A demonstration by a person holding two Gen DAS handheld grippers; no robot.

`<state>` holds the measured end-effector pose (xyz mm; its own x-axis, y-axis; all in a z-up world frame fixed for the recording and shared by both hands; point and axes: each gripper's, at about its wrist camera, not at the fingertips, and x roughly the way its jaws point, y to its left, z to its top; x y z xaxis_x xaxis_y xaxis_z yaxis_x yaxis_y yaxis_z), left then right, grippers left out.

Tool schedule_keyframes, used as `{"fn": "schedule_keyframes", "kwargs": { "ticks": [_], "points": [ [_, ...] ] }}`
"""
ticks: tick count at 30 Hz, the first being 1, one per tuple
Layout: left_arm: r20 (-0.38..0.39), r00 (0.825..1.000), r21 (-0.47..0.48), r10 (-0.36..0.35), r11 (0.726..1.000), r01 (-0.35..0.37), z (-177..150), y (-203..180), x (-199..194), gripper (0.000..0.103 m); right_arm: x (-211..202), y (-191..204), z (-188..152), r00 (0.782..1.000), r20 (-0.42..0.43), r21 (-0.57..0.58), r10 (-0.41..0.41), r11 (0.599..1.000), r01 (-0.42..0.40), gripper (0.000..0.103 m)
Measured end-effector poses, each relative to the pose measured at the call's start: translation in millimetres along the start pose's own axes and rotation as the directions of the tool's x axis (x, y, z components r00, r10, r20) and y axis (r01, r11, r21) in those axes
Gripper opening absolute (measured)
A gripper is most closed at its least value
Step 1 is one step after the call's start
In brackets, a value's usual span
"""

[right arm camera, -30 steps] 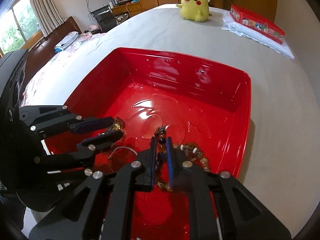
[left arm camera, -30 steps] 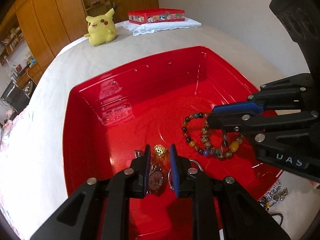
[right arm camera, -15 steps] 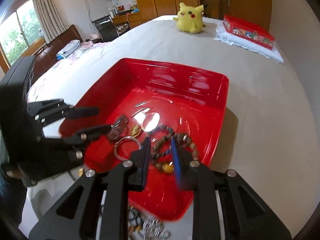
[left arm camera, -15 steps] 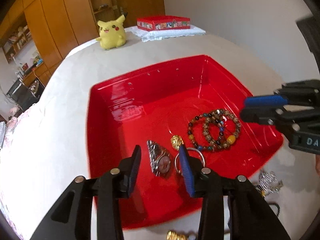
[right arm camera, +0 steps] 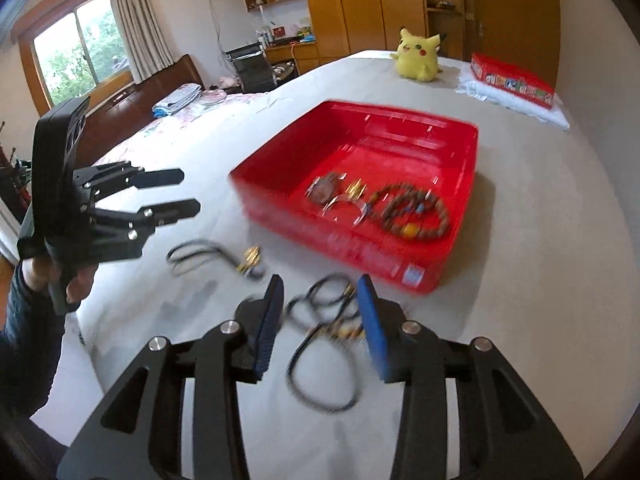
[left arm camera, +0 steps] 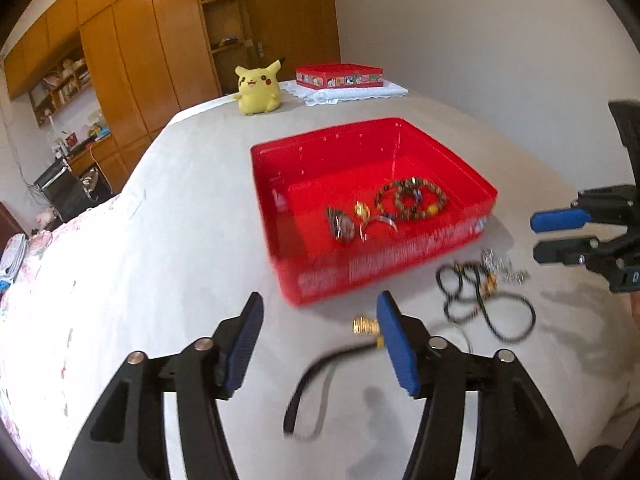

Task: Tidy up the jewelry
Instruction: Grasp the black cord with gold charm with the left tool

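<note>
The job looks partly done. The red tray (left arm camera: 280, 184) sits on the bed (left arm camera: 160, 240), well ahead of both hand-held grippers, and already holds several pieces: two beaded bracelets (left arm camera: 412, 200) overlapping at its right side, one wristwatch (left arm camera: 340, 224) to their left, one small gold piece (left arm camera: 363, 210) between them, and one silver bangle (left arm camera: 378, 226) nearest the front wall. That makes five items put away, as far as I can count through the motion blur.

Still out on the bed are three or perhaps four pieces. One black cord with a gold clasp (left arm camera: 332, 364) lies just in front of the left hand-held gripper (left arm camera: 320, 344), partly between its fingers. A tangle of black cord necklace with gold beads (right arm camera: 324, 336) lies directly ahead of the right hand-held gripper (right arm camera: 320, 320), and a silvery chain (left arm camera: 500, 268) rests just beyond it; whether the tangle is one necklace or two, I cannot tell.

Both hand-held grippers are spread wide and carry nothing, hovering above the loose pieces rather than the tray.
</note>
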<state>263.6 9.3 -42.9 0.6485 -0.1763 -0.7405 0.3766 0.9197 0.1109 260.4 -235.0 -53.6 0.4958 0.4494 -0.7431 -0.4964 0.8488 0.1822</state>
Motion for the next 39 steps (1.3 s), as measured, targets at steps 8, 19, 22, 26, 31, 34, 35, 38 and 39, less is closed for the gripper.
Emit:
{"fn": "schedule_keyframes", "kwargs": {
  "ticks": [8, 19, 22, 26, 31, 34, 35, 38, 39],
  "points": [
    [-0.073, 0.997, 0.078, -0.004, 0.997, 0.01, -33, -12, 29, 0.064, 16, 32, -48, 0.997, -0.046, 0.033, 0.066, 0.997, -0.064, 0.042],
    [-0.142, 0.99, 0.077, -0.022, 0.996, 0.033, -42, -6, 69, 0.064, 31, 48, -51, 0.992, -0.055, 0.067, 0.116, 0.991, -0.112, 0.047],
    [-0.135, 0.989, 0.041, -0.053, 0.997, 0.059, -42, -2, 73, 0.053, 33, 46, -51, 0.993, -0.06, 0.072, 0.102, 0.993, -0.098, 0.057],
    [-0.118, 0.991, 0.032, -0.064, 0.997, 0.069, -43, -4, 72, 0.021, 45, 52, -56, 0.993, -0.08, 0.054, 0.081, 0.996, -0.077, 0.059],
    [-0.107, 0.992, 0.016, -0.062, 0.998, 0.064, -48, -6, 65, 0.007, 56, 60, -57, 0.996, -0.075, 0.025, 0.044, 0.999, -0.042, 0.059],
    [-0.099, 0.993, -0.014, -0.065, 0.998, 0.063, -52, -2, 59, 0.004, 61, 65, -55, 0.997, -0.072, -0.004, 0.007, 1.0, -0.008, 0.059],
    [-0.096, 0.993, -0.026, -0.067, 0.998, 0.064, -54, 0, 56, 0.004, 63, 66, -54, 0.997, -0.074, -0.009, 0.0, 1.0, -0.001, 0.059],
    [-0.088, 0.994, -0.053, -0.072, 0.996, 0.068, -59, 3, 51, 0.004, 69, 68, -52, 0.996, -0.077, -0.023, -0.036, 0.999, 0.034, 0.06],
    [-0.084, 0.994, -0.062, -0.074, 0.996, 0.069, -60, 3, 49, 0.004, 71, 68, -52, 0.996, -0.08, -0.024, -0.04, 0.999, 0.039, 0.061]
  ]
}}
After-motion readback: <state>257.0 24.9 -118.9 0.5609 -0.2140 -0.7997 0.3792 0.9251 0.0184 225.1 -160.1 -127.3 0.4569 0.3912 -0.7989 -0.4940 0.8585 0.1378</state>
